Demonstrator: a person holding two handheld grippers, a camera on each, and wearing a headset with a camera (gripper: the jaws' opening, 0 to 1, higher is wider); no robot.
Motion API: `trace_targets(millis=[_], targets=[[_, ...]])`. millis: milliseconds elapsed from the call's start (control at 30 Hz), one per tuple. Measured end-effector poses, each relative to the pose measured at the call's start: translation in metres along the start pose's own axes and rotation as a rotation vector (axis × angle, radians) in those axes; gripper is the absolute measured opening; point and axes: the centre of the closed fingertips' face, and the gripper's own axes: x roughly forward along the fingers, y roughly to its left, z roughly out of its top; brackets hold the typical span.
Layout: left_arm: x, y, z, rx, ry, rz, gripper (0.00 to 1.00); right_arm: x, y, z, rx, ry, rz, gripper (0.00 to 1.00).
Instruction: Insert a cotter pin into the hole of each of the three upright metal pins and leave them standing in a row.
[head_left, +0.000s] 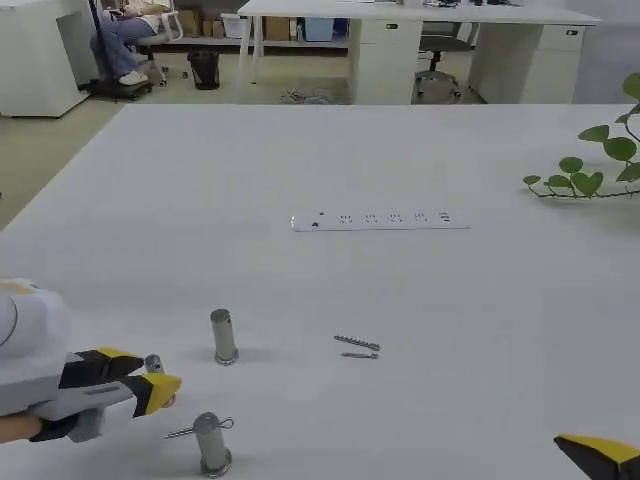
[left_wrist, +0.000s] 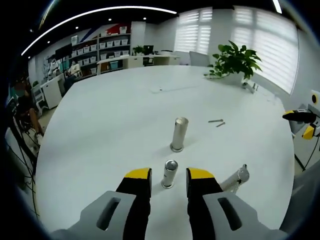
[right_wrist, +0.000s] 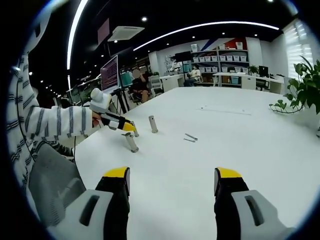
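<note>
Left claw: left gripper (left_wrist: 169, 176) is open. Its yellow-tipped jaws straddle pin A (left_wrist: 170, 173) with a slim gap on each side, not clamped.
Left claw, head view: lower left of frame (head_left: 143, 374), with the head of pin A (head_left: 152, 364) showing between the tips.
Right claw: right gripper (right_wrist: 172, 176) has its jaws wide apart over bare tabletop. Its yellow tip sits in the lower right corner of the head view (head_left: 600, 452).
Pin A: upright, bare shank.
Pin B: (head_left: 223, 336) upright on its flange and bare, just right of the left gripper's tips. In the left gripper view it sits at centre, above pin A (left_wrist: 179, 134).
Pin C: (head_left: 211, 443) bottom edge of the head view, upright, with the fitted cotter (head_left: 190, 431) through its top. In the left gripper view it is at lower right (left_wrist: 237, 178).
Layout: the three pins form a triangle at lower left of the head view, not a line.
Loose cotter pins: two (head_left: 357, 346) lie flat side by side, right of pin B and well apart from all the pins.
Table: white table (head_left: 450, 300).
Other: power strip (head_left: 380, 220) at mid-frame, plant (head_left: 600, 160) at the right edge.
Person: striped sleeve (right_wrist: 55, 125) at left of the right gripper view.
</note>
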Motion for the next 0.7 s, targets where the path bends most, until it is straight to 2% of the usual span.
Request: trace_targets(millis=[167, 333, 467, 700], targets=[[0.0059, 0.0004, -0.0038, -0.005, 0.015, 0.003, 0.17, -0.0033, 0.0020, 0.0004, -0.009, 0.001, -0.003, 0.65], [0.0071, 0.0012, -0.0065, -0.011, 0.028, 0.006, 0.07, -0.0067, 0.0017, 0.0003, -0.001, -0.001, -0.009, 0.65], [0.0068, 0.0005, -0.0077, 0.015, 0.029, 0.007, 0.06, -0.0087, 0.0017, 0.0010, 0.000, -0.003, -0.015, 0.64], [0.0044, 0.0021, -0.0078, -0.011, 0.028, 0.024, 0.05, -0.0102, 0.0035, 0.0023, -0.001, -0.008, -0.022, 0.64]])
